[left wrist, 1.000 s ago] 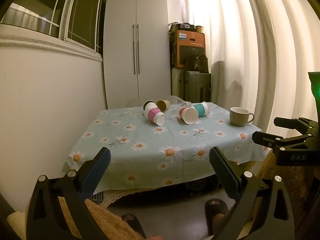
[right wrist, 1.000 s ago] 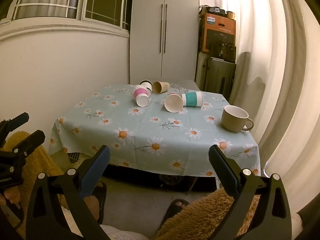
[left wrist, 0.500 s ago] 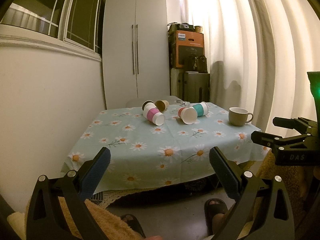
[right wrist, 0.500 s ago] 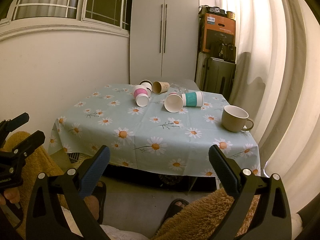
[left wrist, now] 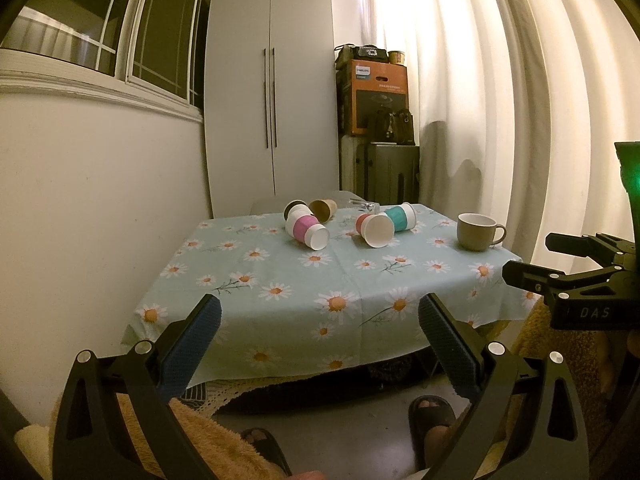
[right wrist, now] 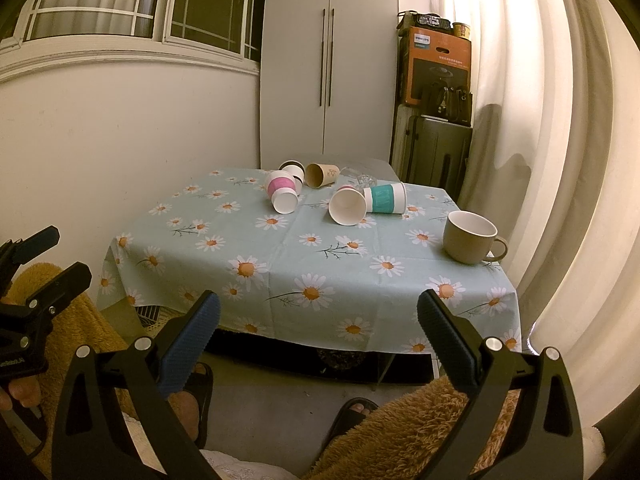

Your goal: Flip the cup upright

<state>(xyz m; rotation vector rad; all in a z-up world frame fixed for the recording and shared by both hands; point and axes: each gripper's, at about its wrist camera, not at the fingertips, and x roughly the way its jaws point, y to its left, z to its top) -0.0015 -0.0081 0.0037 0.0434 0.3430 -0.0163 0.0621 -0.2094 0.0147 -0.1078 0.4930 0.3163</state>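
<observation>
Lying tipped on table (right wrist: 280, 280), paper cups (right wrist: 347, 206), both claws (left wrist: 320, 332) (right wrist: 318, 330) spread apart, holding nothing

– Where could a gripper pass over the table (right wrist: 280, 304)?

– The near half of the cloth is bare from the left edge to the right; nothing stands along the near edge.

– And what blocks the way?

– The tan mug (right wrist: 470, 242) stands upright by the right edge; toward the far edge the pink-banded cup (right wrist: 282, 192), the white cup (right wrist: 347, 207) and the teal-banded cup (right wrist: 386, 198) lie tipped, close together; a narrow gap separates pink from white; the brown cup (right wrist: 320, 175) lies behind, near the far edge.
</observation>
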